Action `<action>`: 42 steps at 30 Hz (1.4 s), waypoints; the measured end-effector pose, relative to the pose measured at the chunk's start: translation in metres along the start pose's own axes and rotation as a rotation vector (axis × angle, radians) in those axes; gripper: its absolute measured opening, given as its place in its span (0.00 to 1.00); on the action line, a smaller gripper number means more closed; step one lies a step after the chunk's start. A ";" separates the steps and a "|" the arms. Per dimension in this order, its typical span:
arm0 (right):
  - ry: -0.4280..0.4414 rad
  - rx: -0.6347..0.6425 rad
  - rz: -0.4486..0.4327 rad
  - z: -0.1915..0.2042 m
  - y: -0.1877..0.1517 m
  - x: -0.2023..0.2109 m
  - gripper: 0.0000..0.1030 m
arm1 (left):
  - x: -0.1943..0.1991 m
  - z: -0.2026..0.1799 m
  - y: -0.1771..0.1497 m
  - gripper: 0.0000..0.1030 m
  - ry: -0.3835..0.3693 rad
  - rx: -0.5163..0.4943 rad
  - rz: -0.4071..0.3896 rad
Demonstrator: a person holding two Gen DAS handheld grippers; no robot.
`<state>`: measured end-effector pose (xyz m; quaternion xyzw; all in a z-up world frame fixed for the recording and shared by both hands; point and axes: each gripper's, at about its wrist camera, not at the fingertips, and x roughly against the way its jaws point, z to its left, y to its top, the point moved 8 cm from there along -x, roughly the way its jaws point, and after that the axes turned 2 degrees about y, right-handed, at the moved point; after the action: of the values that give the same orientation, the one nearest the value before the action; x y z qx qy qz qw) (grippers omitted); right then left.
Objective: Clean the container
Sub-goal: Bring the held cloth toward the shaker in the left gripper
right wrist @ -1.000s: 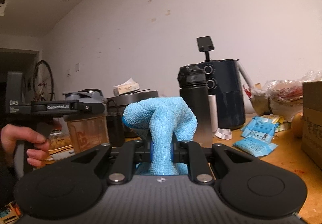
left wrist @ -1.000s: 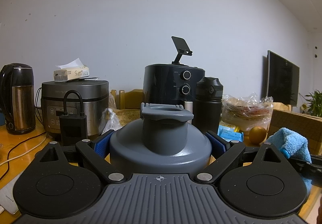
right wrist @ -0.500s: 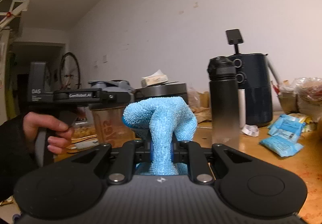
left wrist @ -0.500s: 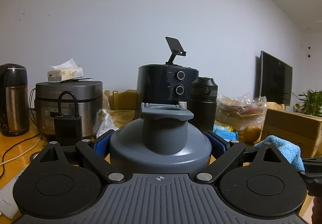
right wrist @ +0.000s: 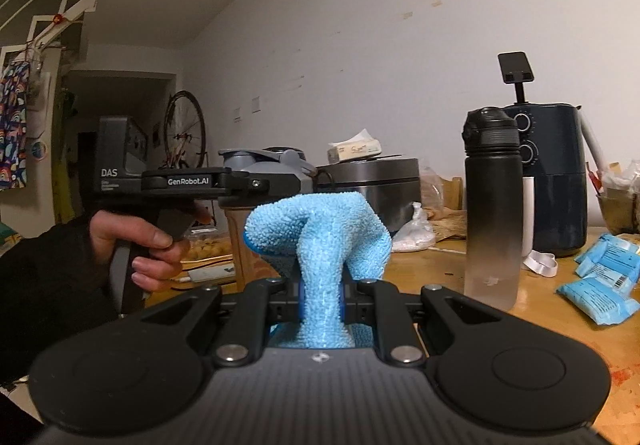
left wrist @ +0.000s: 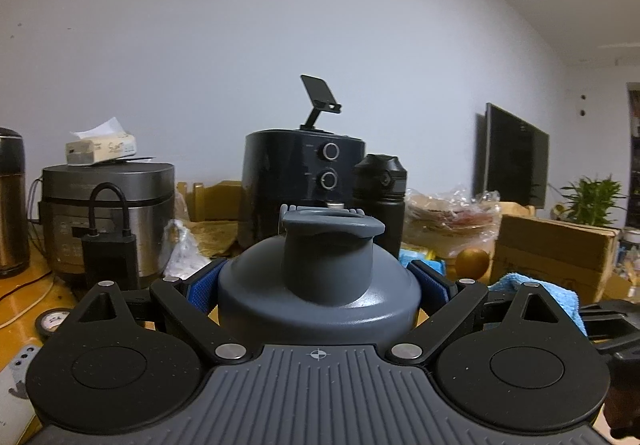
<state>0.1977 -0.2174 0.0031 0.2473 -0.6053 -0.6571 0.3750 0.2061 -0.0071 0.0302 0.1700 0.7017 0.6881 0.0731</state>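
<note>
Container [left wrist: 318, 285] upright between the blue pads of the left gripper [left wrist: 318, 287], long axis vertical, grey domed lid and spout uppermost, flip cap toward the far wall. Pads pressed against both sides just below the lid; gripped, held above the wooden table [right wrist: 540, 309]. From the right wrist view, same container [right wrist: 260, 205] at centre left: amber translucent body under the grey lid, left gripper [right wrist: 256, 183] level across it, person's left hand [right wrist: 140, 249] wrapped round the gripper handle. Lower end of the body hidden behind the cloth, so contact with the table not determinable.

Right gripper [right wrist: 322, 299] closed tight on a light blue cloth [right wrist: 320, 241], pinched at its narrow waist; bunched upper part risen above the fingers, just beside and near the container. Same cloth [left wrist: 556, 293] at lower right in the left wrist view.

Black bottle [right wrist: 494, 205] upright on the table, to the right of the cloth.
</note>
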 end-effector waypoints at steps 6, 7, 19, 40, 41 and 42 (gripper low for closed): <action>0.008 0.019 0.007 0.001 0.003 -0.003 0.07 | 0.000 0.000 -0.001 0.93 -0.045 -0.003 0.001; 0.010 0.021 0.007 0.001 0.003 -0.003 0.07 | 0.000 0.000 -0.001 0.93 -0.047 -0.003 0.002; 0.027 0.037 0.017 0.005 0.004 -0.017 0.08 | 0.000 0.000 -0.002 0.93 -0.047 -0.003 0.005; 0.112 0.067 0.033 0.020 0.010 -0.062 0.08 | -0.001 0.001 -0.002 0.93 -0.049 -0.003 0.011; 0.116 0.068 0.033 0.021 0.010 -0.064 0.08 | -0.001 0.001 -0.002 0.93 -0.049 -0.003 0.011; 0.119 0.069 0.034 0.021 0.011 -0.066 0.08 | -0.001 0.001 -0.002 0.93 -0.049 -0.003 0.011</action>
<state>0.2225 -0.1520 0.0085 0.2883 -0.6083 -0.6136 0.4126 0.2067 -0.0063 0.0280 0.1907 0.6976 0.6852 0.0868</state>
